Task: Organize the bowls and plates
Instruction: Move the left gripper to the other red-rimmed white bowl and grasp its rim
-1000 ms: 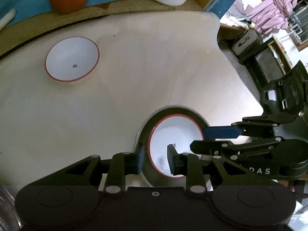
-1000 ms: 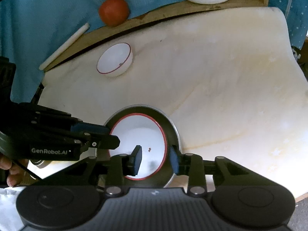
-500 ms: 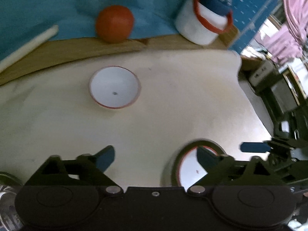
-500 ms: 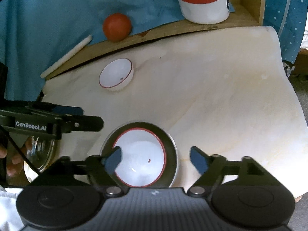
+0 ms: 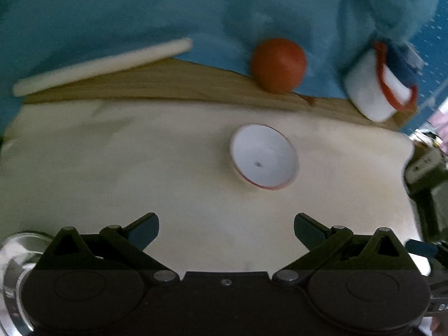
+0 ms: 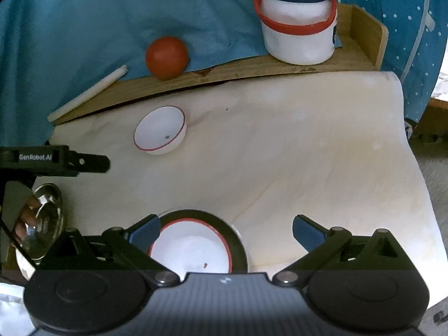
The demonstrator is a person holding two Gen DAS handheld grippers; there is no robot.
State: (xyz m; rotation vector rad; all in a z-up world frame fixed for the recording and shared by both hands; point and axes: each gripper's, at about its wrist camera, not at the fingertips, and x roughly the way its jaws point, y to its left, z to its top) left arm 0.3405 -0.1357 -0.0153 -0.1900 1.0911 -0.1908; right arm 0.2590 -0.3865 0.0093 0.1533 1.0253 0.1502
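Note:
A white bowl with a red rim (image 6: 193, 249) sits inside a dark metal plate (image 6: 238, 249) on the cream mat, just below my right gripper (image 6: 225, 231), which is open and empty above it. A second white red-rimmed bowl (image 5: 264, 156) (image 6: 160, 130) stands alone farther back on the mat. My left gripper (image 5: 226, 231) is open and empty, facing that bowl from a distance; its arm shows at the left of the right wrist view (image 6: 56, 161). A shiny steel bowl (image 6: 42, 221) (image 5: 14, 274) sits at the mat's left edge.
Behind the mat a wooden board (image 6: 252, 70) carries a red tomato (image 6: 166, 57) (image 5: 277, 64), a white stick (image 6: 86, 93) (image 5: 103, 65) and a white jar with a red handle (image 6: 298, 25) (image 5: 378, 89). Blue cloth (image 6: 84, 14) hangs behind. The mat drops off at the right (image 6: 420, 182).
Both grippers let go of the plate and the bowl in it, opened wide and drew back. The left gripper swung left toward the lone bowl.

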